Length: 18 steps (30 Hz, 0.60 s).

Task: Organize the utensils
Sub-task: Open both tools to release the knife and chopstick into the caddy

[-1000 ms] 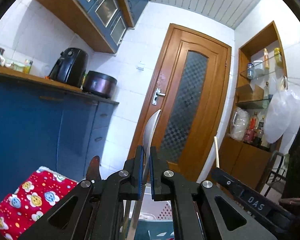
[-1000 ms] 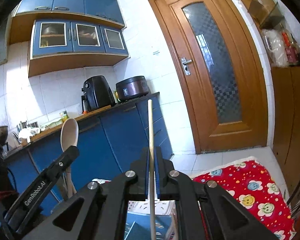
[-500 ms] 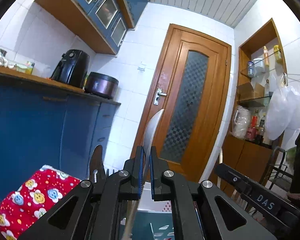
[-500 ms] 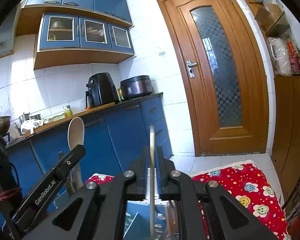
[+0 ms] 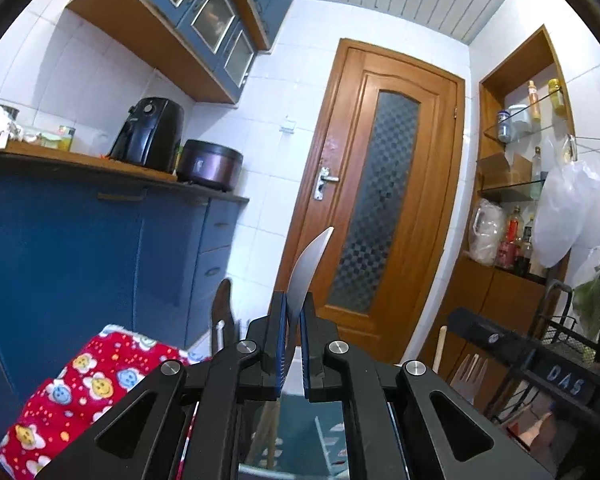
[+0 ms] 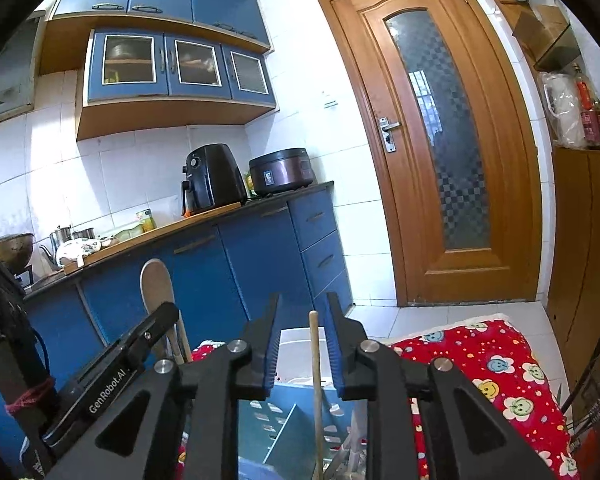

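Note:
My left gripper (image 5: 293, 304) is shut on a metal spoon (image 5: 306, 266) that stands up between its blue pads, bowl tilted right. My right gripper (image 6: 302, 304) is open; a wooden stick handle (image 6: 315, 364) stands upright in the gap, touching neither pad, its lower end in a teal utensil basket (image 6: 276, 424). The basket also shows under the left gripper (image 5: 312, 428). A wooden spoon (image 6: 158, 286) and the left gripper's body (image 6: 112, 376) show at the left of the right wrist view. A wooden fork (image 5: 469, 374) and the stick (image 5: 440, 346) stand right of the left gripper.
A red flowered cloth (image 6: 492, 364) covers the surface around the basket. A white perforated basket (image 6: 296, 356) sits behind the teal one. Blue cabinets with an air fryer (image 6: 212, 178) and cooker stand to the left. A wooden door (image 6: 432, 140) is ahead.
My right gripper has opened and let go of the wooden stick, which has sunk lower into the basket. My left gripper has lowered while still holding the metal spoon.

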### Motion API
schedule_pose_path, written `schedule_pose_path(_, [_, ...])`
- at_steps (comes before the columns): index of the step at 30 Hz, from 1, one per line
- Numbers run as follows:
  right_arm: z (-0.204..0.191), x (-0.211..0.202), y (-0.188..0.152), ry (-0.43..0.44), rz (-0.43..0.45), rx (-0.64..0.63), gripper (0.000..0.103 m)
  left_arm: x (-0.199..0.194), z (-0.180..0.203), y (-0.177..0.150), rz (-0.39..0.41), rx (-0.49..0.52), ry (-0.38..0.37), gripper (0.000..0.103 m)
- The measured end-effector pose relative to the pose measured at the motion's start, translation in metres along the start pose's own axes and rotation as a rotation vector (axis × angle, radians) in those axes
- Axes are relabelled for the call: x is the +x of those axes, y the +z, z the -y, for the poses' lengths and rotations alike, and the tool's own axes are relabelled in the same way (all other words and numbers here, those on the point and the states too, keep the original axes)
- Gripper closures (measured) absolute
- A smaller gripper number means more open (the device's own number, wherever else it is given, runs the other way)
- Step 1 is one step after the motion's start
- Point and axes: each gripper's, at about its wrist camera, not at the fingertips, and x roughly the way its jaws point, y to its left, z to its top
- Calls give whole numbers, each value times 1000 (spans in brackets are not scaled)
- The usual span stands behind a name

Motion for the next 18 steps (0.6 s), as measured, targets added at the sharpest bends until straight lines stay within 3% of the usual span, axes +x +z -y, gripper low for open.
schedule_pose_path(8, [-4,-15,1,-3,-1,-6,79,-11,-7,-5,-40,-3,14,95])
schedule_pose_path(10, [-5,-18,2,-3,-2,-5,79,-13,-7,-7,-57,1,12,88])
schedule_pose_path(12, [-5,-20,2,-4,-2,-5,79,-16,-8,-8,-66,1,11,69])
schedule_pose_path(18, [-6,-33,2,-11,-18,1,79,-27,-6,-4,-78,28,18,66])
